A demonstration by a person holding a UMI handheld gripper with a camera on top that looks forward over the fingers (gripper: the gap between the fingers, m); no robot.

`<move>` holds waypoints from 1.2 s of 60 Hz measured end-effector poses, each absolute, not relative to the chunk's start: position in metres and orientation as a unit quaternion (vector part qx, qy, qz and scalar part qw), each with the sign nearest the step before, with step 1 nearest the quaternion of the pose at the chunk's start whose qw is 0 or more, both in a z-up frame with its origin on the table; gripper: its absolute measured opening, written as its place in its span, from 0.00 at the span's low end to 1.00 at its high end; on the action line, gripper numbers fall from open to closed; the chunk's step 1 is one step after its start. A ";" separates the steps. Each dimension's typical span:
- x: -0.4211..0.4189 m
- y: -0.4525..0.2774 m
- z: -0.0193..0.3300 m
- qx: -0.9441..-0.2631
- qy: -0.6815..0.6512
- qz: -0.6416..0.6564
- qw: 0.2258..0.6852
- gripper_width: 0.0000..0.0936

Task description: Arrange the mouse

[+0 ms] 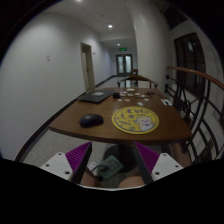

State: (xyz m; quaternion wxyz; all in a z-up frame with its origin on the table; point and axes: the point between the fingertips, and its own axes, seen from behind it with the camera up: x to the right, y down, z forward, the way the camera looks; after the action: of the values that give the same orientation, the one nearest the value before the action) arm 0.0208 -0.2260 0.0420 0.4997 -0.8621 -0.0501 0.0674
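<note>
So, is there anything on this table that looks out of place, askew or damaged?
Nothing stands out. The black mouse lies alone on the bare wood of the table, left of the round yellow mat and apart from it. A dark flat item lies further back. The gripper is open, short of the table.

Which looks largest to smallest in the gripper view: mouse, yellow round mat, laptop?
1. Yellow round mat.
2. Laptop, though it sits farther away, so its true size is unsure.
3. Mouse.
The open claw holds nothing.
</note>
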 end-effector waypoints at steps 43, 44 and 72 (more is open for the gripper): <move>-0.154 -0.016 -0.017 -0.869 -0.094 0.055 0.483 0.85; -0.156 -0.014 -0.017 -0.867 -0.094 0.049 0.486 0.87; -0.119 -0.031 0.140 -0.780 -0.122 0.107 0.605 0.36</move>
State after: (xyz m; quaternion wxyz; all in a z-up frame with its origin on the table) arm -0.1193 -0.0309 0.1403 0.6049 -0.7797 -0.1216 0.1066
